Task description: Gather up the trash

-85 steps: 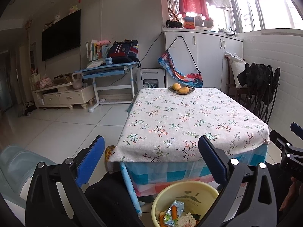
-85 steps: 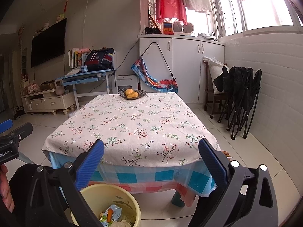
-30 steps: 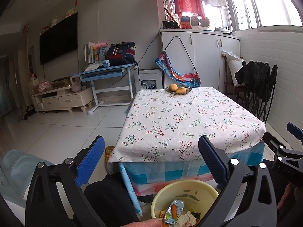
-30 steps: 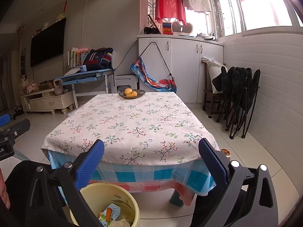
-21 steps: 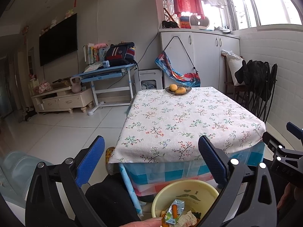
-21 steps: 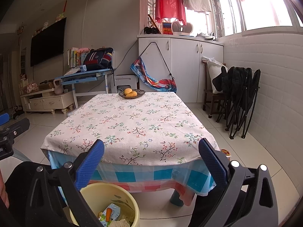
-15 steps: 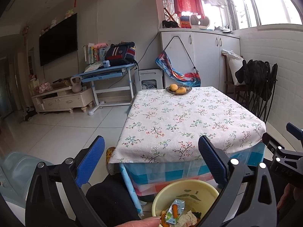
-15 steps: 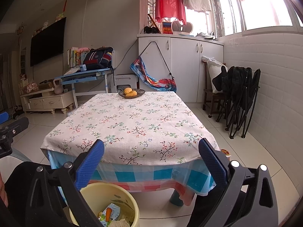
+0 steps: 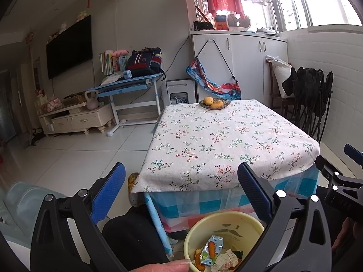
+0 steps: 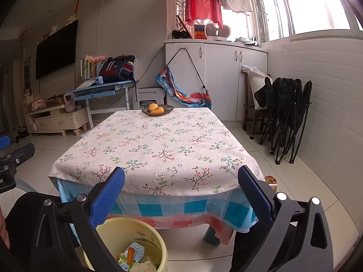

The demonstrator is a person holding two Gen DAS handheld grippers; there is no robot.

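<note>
Both tongs, left (image 9: 181,188) and right (image 10: 181,188), gape wide, empty, above yellow bin (image 9: 229,221) at 6 o'clock; trash (image 9: 212,250) sits inside; table (image 9: 226,136) bare except fruit bowl (image 9: 214,103), likely finished.

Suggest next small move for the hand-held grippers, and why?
Probably none beyond holding off and ending the collection. Both hand-held grippers, left and right, are open and empty, the table carries only the fruit bowl, and wrappers already lie in the yellow bin below its near edge.
</note>
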